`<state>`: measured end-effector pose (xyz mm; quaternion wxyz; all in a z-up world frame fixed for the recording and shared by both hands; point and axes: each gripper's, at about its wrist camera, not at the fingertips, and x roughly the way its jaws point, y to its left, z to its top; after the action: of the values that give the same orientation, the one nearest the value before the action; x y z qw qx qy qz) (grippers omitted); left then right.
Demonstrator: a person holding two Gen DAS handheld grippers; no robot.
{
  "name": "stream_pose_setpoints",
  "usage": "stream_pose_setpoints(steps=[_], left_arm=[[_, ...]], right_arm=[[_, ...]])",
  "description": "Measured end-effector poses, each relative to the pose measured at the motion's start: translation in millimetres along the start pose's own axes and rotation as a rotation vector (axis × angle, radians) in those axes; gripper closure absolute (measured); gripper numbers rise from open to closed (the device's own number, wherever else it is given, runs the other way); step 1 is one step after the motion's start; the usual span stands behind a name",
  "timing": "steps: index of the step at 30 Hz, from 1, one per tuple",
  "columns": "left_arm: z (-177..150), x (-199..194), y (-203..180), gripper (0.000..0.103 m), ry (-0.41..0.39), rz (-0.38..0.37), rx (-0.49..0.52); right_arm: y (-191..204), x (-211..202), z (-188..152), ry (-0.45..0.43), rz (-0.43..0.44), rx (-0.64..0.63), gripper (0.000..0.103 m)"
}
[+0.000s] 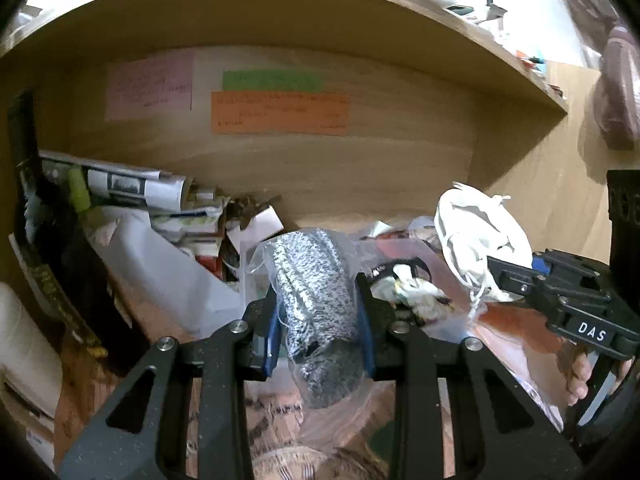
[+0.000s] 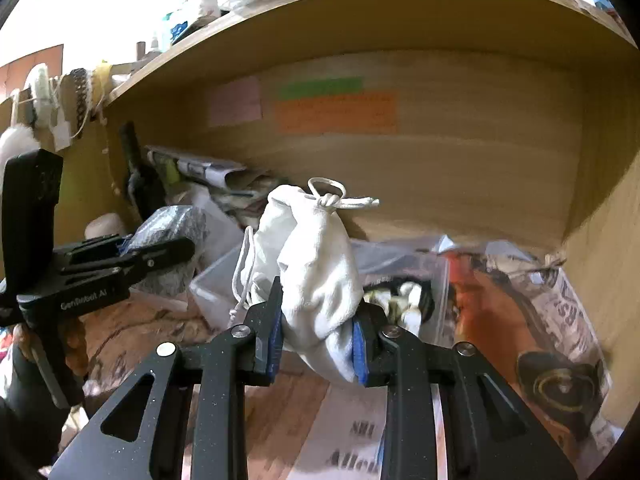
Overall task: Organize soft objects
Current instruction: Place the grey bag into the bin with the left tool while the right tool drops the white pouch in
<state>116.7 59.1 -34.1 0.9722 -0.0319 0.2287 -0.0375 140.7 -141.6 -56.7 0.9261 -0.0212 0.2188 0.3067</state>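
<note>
My left gripper [image 1: 318, 300] is shut on a black-and-white knitted item in a clear plastic bag [image 1: 316, 280] and holds it above the cluttered desk. My right gripper [image 2: 318, 312] is shut on a white drawstring cloth pouch [image 2: 308, 264] and holds it upright above a clear plastic box [image 2: 224, 284]. The pouch and the right gripper also show in the left wrist view [image 1: 476, 236] at the right. The left gripper with its bagged knit shows in the right wrist view [image 2: 168, 240] at the left.
A wooden shelf [image 1: 280, 20] overhangs the desk, with coloured paper notes [image 1: 280, 114] on the back panel. Rolled newspapers [image 1: 132, 188], boxes and papers crowd the left. The clear box holds black and white soft items [image 2: 404, 296]. Newspaper and an orange sheet [image 2: 500, 304] lie right.
</note>
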Motion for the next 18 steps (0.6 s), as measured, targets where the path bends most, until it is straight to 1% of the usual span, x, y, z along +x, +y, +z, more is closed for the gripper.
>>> stream_pose_setpoints(steps=[3, 6, 10, 13, 18], left_arm=[[8, 17, 5, 0.071, 0.017, 0.009, -0.007], [10, 40, 10, 0.071, 0.058, 0.017, -0.008], [7, 68, 14, 0.071, 0.121, 0.014, -0.009], [0, 88, 13, 0.071, 0.169, 0.021, 0.011], [-9, 108, 12, 0.071, 0.223, 0.014, 0.024]], right_arm=[[-1, 11, 6, 0.001, -0.007, -0.002, 0.078], [-2, 26, 9, 0.024, -0.016, -0.015, 0.078], [-3, 51, 7, 0.087, -0.020, -0.030, 0.078], [-5, 69, 3, 0.142, -0.026, -0.045, 0.078], [-14, 91, -6, 0.216, -0.017, -0.036, 0.078]])
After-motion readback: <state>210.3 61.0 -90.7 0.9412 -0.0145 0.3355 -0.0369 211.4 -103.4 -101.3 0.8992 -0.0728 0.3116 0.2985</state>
